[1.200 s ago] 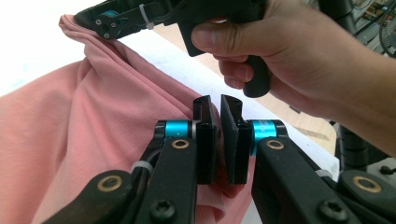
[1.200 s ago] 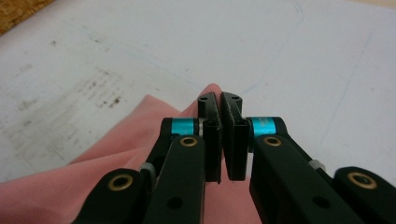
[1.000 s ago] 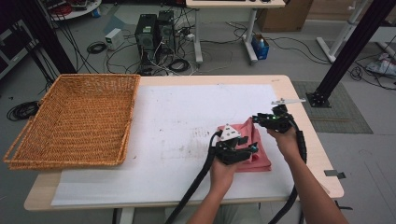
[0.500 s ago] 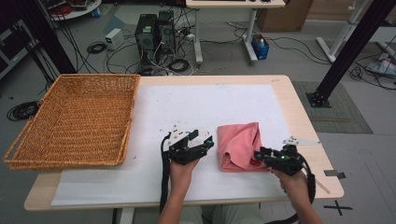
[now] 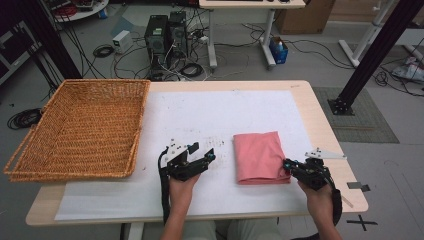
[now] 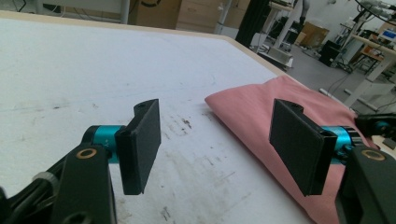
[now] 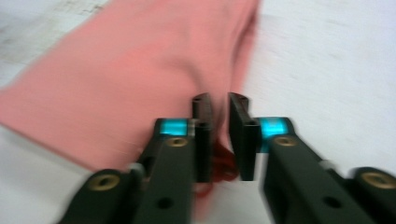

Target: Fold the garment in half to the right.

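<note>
A folded pink cloth [image 5: 260,155] lies flat on the white table cover [image 5: 215,110], right of the middle. My left gripper [image 5: 202,152] rests on the cover a little left of the cloth and is open; in the left gripper view [image 6: 215,140] the gap between its jaws holds nothing, and the cloth [image 6: 261,102] lies beyond its right jaw. My right gripper [image 5: 287,163] is at the cloth's near right corner. Its jaws have just been closing, and in the right gripper view [image 7: 219,126] they pinch a fold of the cloth [image 7: 130,70].
A large wicker basket [image 5: 107,81] with nothing in it stands on the left end of the table. The wooden table edge [image 5: 320,115] runs just right of the cloth. Cables, computer cases and desk legs are on the floor behind the table.
Both grippers came off the top of the cloth, the left moving left and the right toward the near right corner. The cloth now lies flat, and the right jaws have narrowed onto its corner.
</note>
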The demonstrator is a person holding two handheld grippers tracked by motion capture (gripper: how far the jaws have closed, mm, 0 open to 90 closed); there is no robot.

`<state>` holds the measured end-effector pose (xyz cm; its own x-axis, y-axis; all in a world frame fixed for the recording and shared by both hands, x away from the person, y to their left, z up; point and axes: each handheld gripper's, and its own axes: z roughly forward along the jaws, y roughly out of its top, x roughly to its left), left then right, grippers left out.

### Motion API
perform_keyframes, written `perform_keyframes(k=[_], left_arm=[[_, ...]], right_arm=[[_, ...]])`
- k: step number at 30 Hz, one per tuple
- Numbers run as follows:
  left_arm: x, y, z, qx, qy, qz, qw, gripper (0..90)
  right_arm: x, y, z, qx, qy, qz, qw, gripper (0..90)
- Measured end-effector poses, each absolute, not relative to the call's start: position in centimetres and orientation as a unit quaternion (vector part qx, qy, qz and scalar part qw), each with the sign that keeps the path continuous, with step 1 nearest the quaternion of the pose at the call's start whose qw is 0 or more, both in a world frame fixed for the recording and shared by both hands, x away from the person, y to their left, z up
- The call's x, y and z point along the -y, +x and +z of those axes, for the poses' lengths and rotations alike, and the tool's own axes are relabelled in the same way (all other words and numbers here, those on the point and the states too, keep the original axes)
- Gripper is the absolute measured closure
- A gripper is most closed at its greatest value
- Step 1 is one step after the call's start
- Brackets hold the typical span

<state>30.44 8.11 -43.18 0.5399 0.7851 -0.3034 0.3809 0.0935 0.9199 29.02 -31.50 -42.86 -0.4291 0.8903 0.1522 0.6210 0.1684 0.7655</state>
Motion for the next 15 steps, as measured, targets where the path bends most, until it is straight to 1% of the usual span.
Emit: perform_keyframes(k=[1,2,4,6,8,9,12,13,15], left_arm=[[-8.2,30.4,-43.2,-0.449,0.651,0.171,0.588,34.1],[-8.4,30.4,-43.3,-0.45,0.65,0.172,0.588,34.1],[-8.7,30.3,-43.5,-0.456,0.647,0.173,0.586,34.1],[-8.9,30.3,-43.6,-0.459,0.646,0.172,0.586,34.1],[-8.9,30.3,-43.7,-0.457,0.647,0.173,0.585,34.1],[-8.9,30.3,-43.7,-0.456,0.648,0.174,0.585,34.1],[-8.9,30.3,-43.6,-0.455,0.646,0.175,0.587,34.1],[-8.9,30.3,-43.6,-0.455,0.647,0.177,0.586,34.0],[-9.0,30.3,-43.7,-0.457,0.644,0.178,0.587,31.8]], right_arm=[[31.9,28.8,-43.0,-0.74,0.52,0.387,0.181,72.5],[32.2,28.7,-42.9,-0.732,0.523,0.396,0.184,72.5],[32.8,28.0,-42.0,-0.711,0.526,0.419,0.206,72.5],[33.1,27.6,-41.1,-0.691,0.526,0.448,0.213,72.5],[32.5,27.7,-40.9,-0.702,0.508,0.459,0.196,72.6],[32.1,27.9,-41.2,-0.712,0.499,0.456,0.192,73.3],[30.8,28.4,-42.8,-0.745,0.488,0.419,0.18,83.9],[30.6,28.4,-43.5,-0.755,0.486,0.401,0.183,86.2],[30.6,28.4,-44.4,-0.758,0.493,0.386,0.182,87.5]])
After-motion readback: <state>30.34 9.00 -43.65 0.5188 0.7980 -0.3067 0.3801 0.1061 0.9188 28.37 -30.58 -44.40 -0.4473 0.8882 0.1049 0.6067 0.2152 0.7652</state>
